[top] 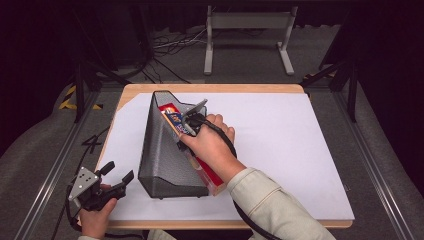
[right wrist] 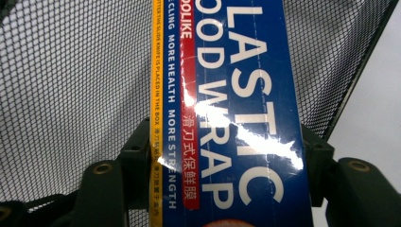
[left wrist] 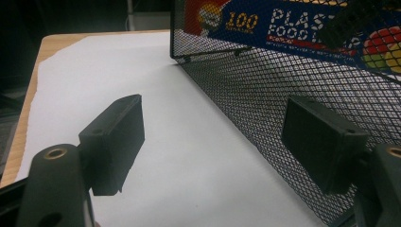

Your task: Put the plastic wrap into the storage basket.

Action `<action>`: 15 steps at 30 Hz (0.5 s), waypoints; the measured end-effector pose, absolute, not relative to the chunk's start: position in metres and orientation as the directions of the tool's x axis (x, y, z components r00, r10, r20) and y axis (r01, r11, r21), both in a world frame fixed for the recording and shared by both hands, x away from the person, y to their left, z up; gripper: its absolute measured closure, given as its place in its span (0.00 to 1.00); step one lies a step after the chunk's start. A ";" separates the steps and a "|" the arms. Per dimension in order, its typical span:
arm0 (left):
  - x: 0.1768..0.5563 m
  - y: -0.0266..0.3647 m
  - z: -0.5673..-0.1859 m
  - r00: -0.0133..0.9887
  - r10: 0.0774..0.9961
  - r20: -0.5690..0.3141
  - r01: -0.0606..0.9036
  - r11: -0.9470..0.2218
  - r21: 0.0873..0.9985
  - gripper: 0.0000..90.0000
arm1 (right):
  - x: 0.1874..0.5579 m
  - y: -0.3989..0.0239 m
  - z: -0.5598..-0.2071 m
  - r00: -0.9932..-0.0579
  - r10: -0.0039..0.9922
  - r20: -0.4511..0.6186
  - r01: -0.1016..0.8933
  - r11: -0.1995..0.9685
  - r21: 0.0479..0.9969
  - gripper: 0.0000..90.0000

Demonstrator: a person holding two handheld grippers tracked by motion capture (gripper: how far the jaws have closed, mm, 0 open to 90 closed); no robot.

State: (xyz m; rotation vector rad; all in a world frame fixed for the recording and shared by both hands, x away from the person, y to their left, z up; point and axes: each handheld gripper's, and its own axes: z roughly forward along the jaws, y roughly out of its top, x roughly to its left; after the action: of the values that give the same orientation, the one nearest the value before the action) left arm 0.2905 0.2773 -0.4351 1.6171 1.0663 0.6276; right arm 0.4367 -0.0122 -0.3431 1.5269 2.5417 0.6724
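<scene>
A long blue, red and yellow plastic wrap box (top: 176,120) lies inside a black mesh file holder (top: 162,155) on white paper. My right gripper (top: 191,127) is shut on this box, and in the right gripper view its jaws clamp both sides of the plastic wrap box (right wrist: 236,118) against the mesh file holder (right wrist: 71,94). My left gripper (top: 116,176) stands open at the table's near left corner, close beside the holder's low end. Its fingers (left wrist: 118,142) hold nothing; the mesh file holder (left wrist: 265,94) and plastic wrap box (left wrist: 293,23) lie just ahead.
White paper (top: 285,140) covers most of the wooden table (top: 215,88). A white metal stand (top: 247,30) and cables lie on the floor beyond the far edge. Metal rails (top: 370,155) run along both sides.
</scene>
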 end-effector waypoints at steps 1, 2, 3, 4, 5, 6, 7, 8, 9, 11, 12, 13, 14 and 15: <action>0.290 0.277 -0.435 0.464 0.879 -0.113 0.327 -0.051 0.944 0.25 | 0.437 -0.011 -0.344 -0.493 0.860 0.135 0.816 0.403 0.415 0.44; 0.290 0.277 -0.435 0.464 0.879 -0.113 0.327 -0.051 0.944 0.25 | 0.437 -0.011 -0.346 -0.495 0.858 0.133 0.816 0.408 0.410 0.44; 0.290 0.277 -0.435 0.464 0.879 -0.113 0.326 -0.050 0.944 0.25 | 0.437 -0.010 -0.347 -0.493 0.861 0.130 0.819 0.408 0.403 0.44; 0.290 0.277 -0.435 0.462 0.879 -0.116 0.327 -0.047 0.944 0.25 | 0.438 -0.009 -0.349 -0.496 0.859 0.122 0.818 0.416 0.398 0.44; 0.290 0.277 -0.435 0.462 0.879 -0.116 0.327 -0.047 0.944 0.25 | 0.438 -0.009 -0.350 -0.497 0.859 0.121 0.818 0.417 0.396 0.44; 0.290 0.277 -0.435 0.462 0.879 -0.116 0.326 -0.047 0.944 0.25 | 0.438 -0.008 -0.351 -0.495 0.862 0.115 0.820 0.419 0.390 0.44; 0.290 0.277 -0.435 0.462 0.879 -0.116 0.326 -0.047 0.944 0.25 | 0.439 -0.008 -0.351 -0.494 0.862 0.108 0.820 0.422 0.386 0.44; 0.290 0.277 -0.435 0.462 0.879 -0.116 0.326 -0.047 0.944 0.25 | 0.439 -0.008 -0.351 -0.494 0.862 0.108 0.820 0.422 0.386 0.44; 0.290 0.277 -0.435 0.462 0.879 -0.116 0.327 -0.048 0.944 0.25 | 0.440 -0.008 -0.352 -0.493 0.864 0.105 0.822 0.422 0.383 0.44; 0.290 0.277 -0.435 0.461 0.880 -0.114 0.328 -0.050 0.943 0.25 | 0.440 -0.007 -0.353 -0.490 0.868 0.081 0.820 0.428 0.379 0.44; 0.290 0.278 -0.435 0.463 0.879 -0.111 0.328 -0.053 0.943 0.25 | 0.440 -0.006 -0.353 -0.494 0.866 0.076 0.817 0.433 0.381 0.44; 0.290 0.278 -0.435 0.461 0.880 -0.113 0.328 -0.051 0.943 0.25 | 0.440 -0.005 -0.353 -0.496 0.866 0.067 0.815 0.437 0.380 0.44; 0.289 0.278 -0.435 0.459 0.881 -0.115 0.328 -0.048 0.943 0.25 | 0.440 -0.005 -0.353 -0.498 0.865 0.062 0.813 0.442 0.379 0.44; 0.289 0.278 -0.435 0.459 0.881 -0.115 0.328 -0.048 0.943 0.25 | 0.440 -0.005 -0.353 -0.498 0.865 0.062 0.813 0.442 0.379 0.44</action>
State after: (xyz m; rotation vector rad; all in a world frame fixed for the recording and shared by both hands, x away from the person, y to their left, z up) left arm 0.2895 0.2776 -0.4354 1.6132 1.0731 0.6303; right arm 0.4396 -0.0046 -0.3531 1.4918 2.5452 0.5491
